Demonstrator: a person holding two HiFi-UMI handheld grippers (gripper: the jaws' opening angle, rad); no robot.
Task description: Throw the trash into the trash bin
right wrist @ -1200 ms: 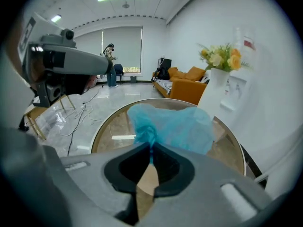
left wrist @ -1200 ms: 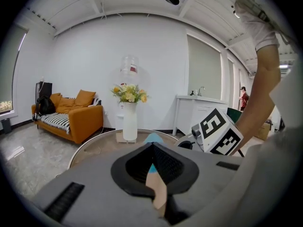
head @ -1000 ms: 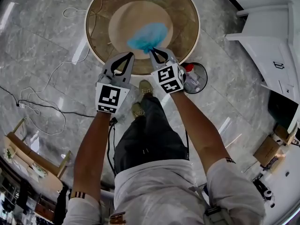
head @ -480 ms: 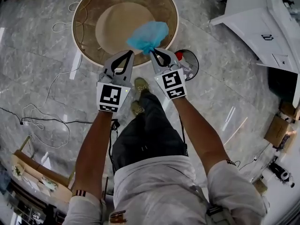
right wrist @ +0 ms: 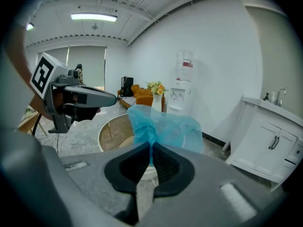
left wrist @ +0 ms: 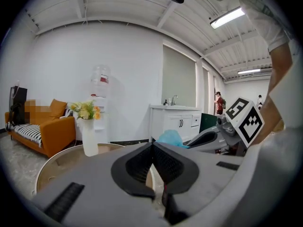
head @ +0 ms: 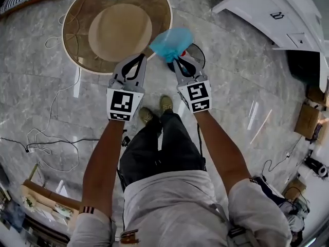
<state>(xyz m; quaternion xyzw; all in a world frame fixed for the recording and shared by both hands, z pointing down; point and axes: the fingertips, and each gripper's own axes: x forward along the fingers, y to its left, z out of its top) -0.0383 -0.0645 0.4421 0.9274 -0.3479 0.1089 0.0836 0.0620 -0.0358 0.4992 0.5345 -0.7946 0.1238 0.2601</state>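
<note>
Our left gripper (head: 138, 59) hangs with jaws together and empty, while the crumpled blue trash bag (head: 172, 41), pinched by its neck in our right gripper's (head: 177, 60) closed jaws, fans forward along them, seemingly just over the trash bin (head: 200, 54), so we should centre it before letting go.

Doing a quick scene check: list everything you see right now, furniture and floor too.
bag: one, blue, pinched in right tongs, overlapping the bin in the head view
bin: one, black, on the floor beside the table
table: one, brown, round
vase: one, white with yellow flowers, on the table
sofa: one, orange, by the wall
water dispenser: one, white, by the wall
cabinet: one, white, right of the bin
cables: several, black and white, on the floor
left tongs: grey, shut, empty
right tongs: grey, shut on the bag
</note>
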